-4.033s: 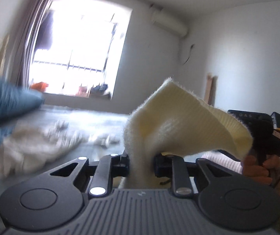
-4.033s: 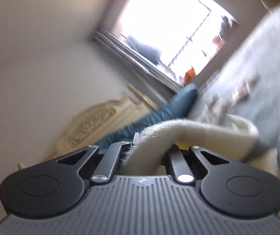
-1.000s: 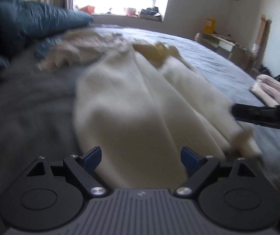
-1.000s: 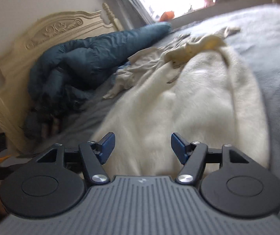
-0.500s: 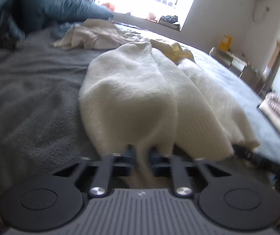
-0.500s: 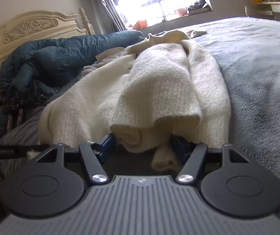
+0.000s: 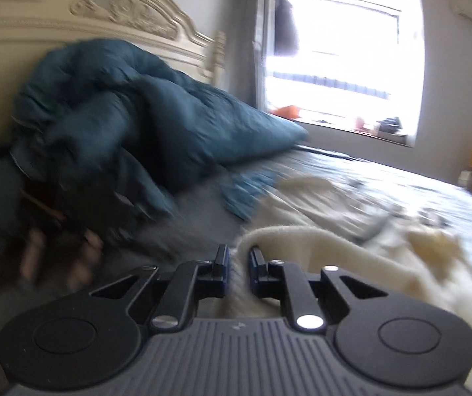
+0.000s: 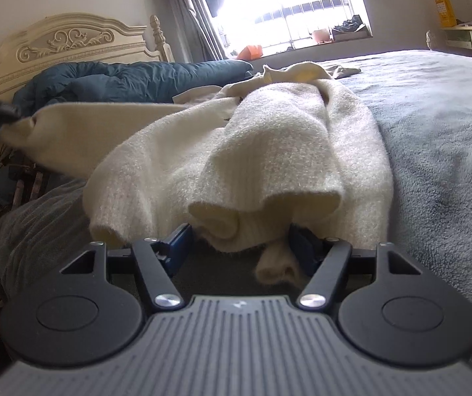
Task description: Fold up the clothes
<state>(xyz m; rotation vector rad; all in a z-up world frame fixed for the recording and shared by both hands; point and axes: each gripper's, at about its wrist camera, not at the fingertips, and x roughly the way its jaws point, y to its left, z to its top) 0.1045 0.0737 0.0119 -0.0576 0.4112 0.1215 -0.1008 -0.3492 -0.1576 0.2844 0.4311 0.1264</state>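
A fluffy cream sweater [image 8: 268,138] lies bunched lengthwise on the grey bed cover [image 8: 433,132]. My left gripper [image 7: 237,257] is shut on an edge of the sweater [image 7: 301,250], which rises from its jaws and trails off to the right. In the right wrist view the left gripper [image 8: 11,115] appears blurred at the far left, holding a stretch of the sweater lifted and pulled taut. My right gripper [image 8: 239,247] sits low at the sweater's near end, open, with a rolled hem and a cuff lying between its blue pads [image 8: 178,244], not pinched.
A teal duvet [image 7: 137,115] is heaped against the carved cream headboard [image 7: 104,16]. Other pale garments [image 7: 318,191] lie farther up the bed. A bright window [image 8: 285,0] is beyond. A small table [image 8: 466,36] with a yellow box stands at far right.
The left gripper went from open to shut on the sweater's edge, then swung up and leftward with it. The right gripper dropped to the sweater's near end and has stayed open there.
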